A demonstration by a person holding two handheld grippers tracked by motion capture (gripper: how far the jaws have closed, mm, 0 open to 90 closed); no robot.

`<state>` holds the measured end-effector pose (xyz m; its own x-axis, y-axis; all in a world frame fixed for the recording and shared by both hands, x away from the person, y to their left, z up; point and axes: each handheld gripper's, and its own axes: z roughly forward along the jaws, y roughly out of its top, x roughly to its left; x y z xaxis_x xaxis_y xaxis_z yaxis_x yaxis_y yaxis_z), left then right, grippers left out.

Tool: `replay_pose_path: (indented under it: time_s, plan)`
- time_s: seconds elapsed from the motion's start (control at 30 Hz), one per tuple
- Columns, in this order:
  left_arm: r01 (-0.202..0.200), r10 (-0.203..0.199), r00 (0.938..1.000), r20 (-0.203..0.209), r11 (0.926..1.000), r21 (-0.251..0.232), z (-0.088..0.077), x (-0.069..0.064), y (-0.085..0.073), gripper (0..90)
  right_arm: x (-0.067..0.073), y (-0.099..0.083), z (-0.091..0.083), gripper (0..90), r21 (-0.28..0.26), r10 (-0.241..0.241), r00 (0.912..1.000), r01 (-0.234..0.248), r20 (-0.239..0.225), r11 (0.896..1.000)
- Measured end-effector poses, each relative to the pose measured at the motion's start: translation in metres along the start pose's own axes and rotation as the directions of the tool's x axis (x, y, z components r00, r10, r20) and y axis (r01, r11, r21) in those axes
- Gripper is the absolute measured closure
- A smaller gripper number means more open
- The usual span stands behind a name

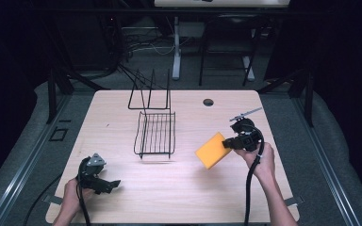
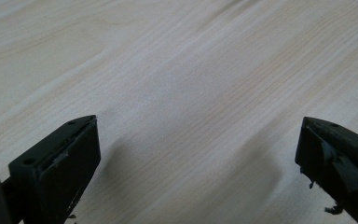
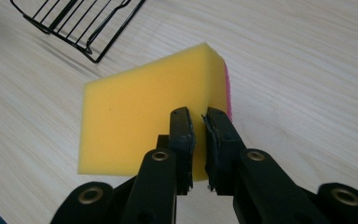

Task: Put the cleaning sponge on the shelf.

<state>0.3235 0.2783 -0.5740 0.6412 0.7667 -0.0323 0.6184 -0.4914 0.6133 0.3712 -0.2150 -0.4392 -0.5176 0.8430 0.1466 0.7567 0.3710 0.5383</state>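
Sponge [image 3: 140, 126], unlabelled, pinched by right tool [image 3: 199, 116]; left tool [image 2: 196, 140] released.

**A dark lab or recording studio set up around one test surface**

A pale wooden surface [image 1: 122, 197] with rounded corners stands lit in an otherwise black room. Dark curtains hang along both sides. Metal rails [image 1: 19, 174] run along the grey floor beside it. Behind it, loose cables [image 1: 141, 47] lie on the floor near the white leg of another desk [image 1: 176, 47] and black metal stands.
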Motion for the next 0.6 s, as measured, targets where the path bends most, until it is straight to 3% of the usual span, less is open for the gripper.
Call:
replay_pose_path:
  time_s: [0.6]
  plan:
    - [0.001, -0.001, 1.0, 0.003, 1.0, -0.002, 0.0, 0.0, 0.0, 0.3, 0.01, 0.015, 0.012, 81.7, -0.017, -0.011, 0.9991, 0.01, -0.04, 1.0]
